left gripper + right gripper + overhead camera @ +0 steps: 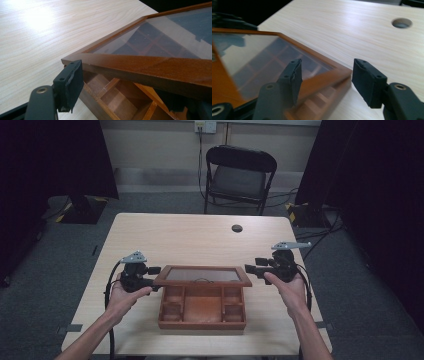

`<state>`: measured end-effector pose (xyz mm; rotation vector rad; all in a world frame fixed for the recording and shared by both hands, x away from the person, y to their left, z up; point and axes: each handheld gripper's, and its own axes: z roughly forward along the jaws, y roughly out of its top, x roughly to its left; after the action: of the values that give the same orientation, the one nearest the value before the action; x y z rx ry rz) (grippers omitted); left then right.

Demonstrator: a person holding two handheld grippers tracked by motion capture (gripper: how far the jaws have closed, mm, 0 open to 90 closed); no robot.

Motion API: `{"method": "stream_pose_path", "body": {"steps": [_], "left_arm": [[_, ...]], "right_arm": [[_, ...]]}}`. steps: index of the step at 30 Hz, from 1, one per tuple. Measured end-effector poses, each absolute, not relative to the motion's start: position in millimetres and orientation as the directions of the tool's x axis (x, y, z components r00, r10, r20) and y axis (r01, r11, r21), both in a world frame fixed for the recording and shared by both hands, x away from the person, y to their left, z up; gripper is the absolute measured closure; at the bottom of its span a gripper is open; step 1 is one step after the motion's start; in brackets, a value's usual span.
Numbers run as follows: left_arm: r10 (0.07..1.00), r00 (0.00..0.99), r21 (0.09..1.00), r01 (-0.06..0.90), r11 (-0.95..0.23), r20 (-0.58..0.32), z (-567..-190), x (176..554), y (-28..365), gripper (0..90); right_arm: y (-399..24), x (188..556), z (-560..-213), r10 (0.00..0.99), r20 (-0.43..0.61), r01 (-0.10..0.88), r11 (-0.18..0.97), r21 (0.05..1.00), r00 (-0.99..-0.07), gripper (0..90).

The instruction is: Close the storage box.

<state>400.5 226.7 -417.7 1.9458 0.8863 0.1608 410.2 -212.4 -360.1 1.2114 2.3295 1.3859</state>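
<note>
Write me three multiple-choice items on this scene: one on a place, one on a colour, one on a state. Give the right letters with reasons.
1. Where does the chair stand?
A. Beyond the far edge of the table
B. On the table
C. At the table's left side

2. What colour is the box?
A. White
B. Reddish brown
C. Blue

3. How is the lid of the box?
A. Shut flat on the box
B. Lying apart on the table
C. Raised at the front, over the box

Answers:
1. A, the high view shows the chair on the floor past the table's far edge.
2. B, its walls and dividers are reddish-brown wood.
3. C, the glass lid tilts up and the compartments lie bare under its front edge.
</note>
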Motion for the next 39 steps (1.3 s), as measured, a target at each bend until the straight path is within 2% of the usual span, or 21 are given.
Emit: {"method": "stream_pose_path", "body": {"steps": [1,5,13,16,18,21,39], "left_arm": [[0.639,0.727,0.812,0.518,-0.27,-0.252,-418.6,400.7,225.8,26.0],[0.635,0.731,0.811,0.516,-0.276,-0.25,-420.9,399.4,225.1,25.7],[0.631,0.734,0.81,0.516,-0.278,-0.251,-424.0,399.7,224.9,25.0],[0.629,0.736,0.809,0.515,-0.282,-0.249,-425.5,399.5,224.5,25.0],[0.632,0.737,0.806,0.515,-0.293,-0.241,-426.5,399.1,224.0,25.0],[0.634,0.738,0.804,0.512,-0.302,-0.232,-427.3,399.2,224.5,24.8],[0.635,0.739,0.797,0.515,-0.315,-0.227,-430.7,399.7,225.3,25.6]], "right_arm": [[-203.9,407.7,-351.6,0.666,0.255,0.539,0.261,0.801,-0.701,48.7],[-184.8,403.5,-342.1,0.592,0.28,0.525,0.291,0.8,-0.756,55.0],[-149.0,397.8,-332.3,0.458,0.29,0.477,0.372,0.796,-0.84,55.4],[-135.7,396.4,-329.0,0.41,0.283,0.451,0.404,0.796,-0.867,61.6],[-125.0,399.3,-329.4,0.35,0.297,0.432,0.418,0.799,-0.888,69.2],[-114.8,401.2,-334.8,0.307,0.32,0.431,0.434,0.791,-0.896,73.7],[-96.2,400.6,-343.4,0.22,0.351,0.413,0.53,0.74,-0.91,80.6]]}}
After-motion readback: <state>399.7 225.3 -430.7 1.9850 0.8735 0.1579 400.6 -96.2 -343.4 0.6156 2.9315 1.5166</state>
